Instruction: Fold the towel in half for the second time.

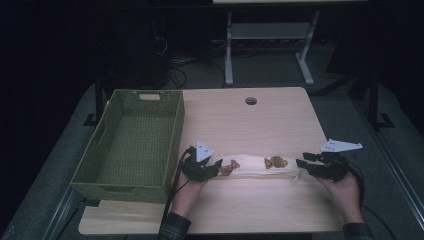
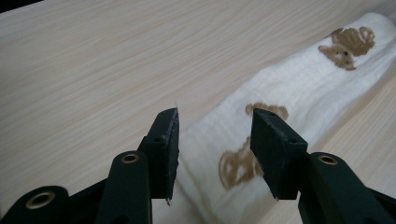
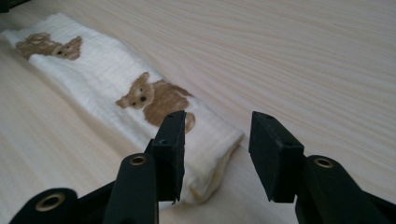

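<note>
Both tools, left (image 2: 215, 140) and right (image 3: 217, 144), gape over bear-printed cloth (image 1: 260, 166); no writing.

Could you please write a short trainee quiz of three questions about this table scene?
1. True or false: the folded cloth lies inside the green basket.
2. What is printed on the cloth? A) brown bears B) blue stripes C) red dots
3. Which end of the cloth does the right gripper stand at in the high view, and are its jaws open or shut?

Key: 1. False; it lies on the table, beside the basket. 2. A. 3. The right end; open, pads clear of the cloth.
</note>
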The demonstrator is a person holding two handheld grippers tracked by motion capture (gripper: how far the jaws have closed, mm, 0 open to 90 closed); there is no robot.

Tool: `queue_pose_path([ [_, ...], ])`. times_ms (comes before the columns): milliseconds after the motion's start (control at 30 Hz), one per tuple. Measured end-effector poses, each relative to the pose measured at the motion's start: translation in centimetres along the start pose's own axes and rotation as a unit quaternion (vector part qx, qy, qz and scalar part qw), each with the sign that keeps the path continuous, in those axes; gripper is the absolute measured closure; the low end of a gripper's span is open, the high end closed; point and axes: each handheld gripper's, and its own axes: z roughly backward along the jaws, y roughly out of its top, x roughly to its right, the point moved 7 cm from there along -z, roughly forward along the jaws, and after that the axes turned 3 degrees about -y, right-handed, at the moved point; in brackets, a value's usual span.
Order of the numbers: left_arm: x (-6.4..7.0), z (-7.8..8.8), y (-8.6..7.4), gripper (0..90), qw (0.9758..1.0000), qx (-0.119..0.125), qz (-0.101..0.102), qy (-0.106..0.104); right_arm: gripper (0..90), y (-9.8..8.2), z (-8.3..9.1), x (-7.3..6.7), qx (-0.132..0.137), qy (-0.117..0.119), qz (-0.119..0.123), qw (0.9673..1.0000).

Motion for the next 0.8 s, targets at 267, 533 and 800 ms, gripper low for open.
queue_pose_path([
  [267,-1.2,-1.9,1.4,48.9,0.9998,-0.009,-0.009,-0.018,54.2,0.5,-1.7,1.0,-0.011,-0.011,-0.008,0.9999],
  [533,-2.6,-3.8,1.1,53.0,0.9996,-0.024,-0.004,-0.016,59.9,0.4,-2.9,1.1,-0.024,-0.01,-0.009,0.9996],
  [800,-3.3,-5.7,0.3,89.7,0.9971,-0.074,-0.003,-0.017,63.9,0.4,-2.5,0.6,-0.021,-0.004,-0.004,0.9998],
])
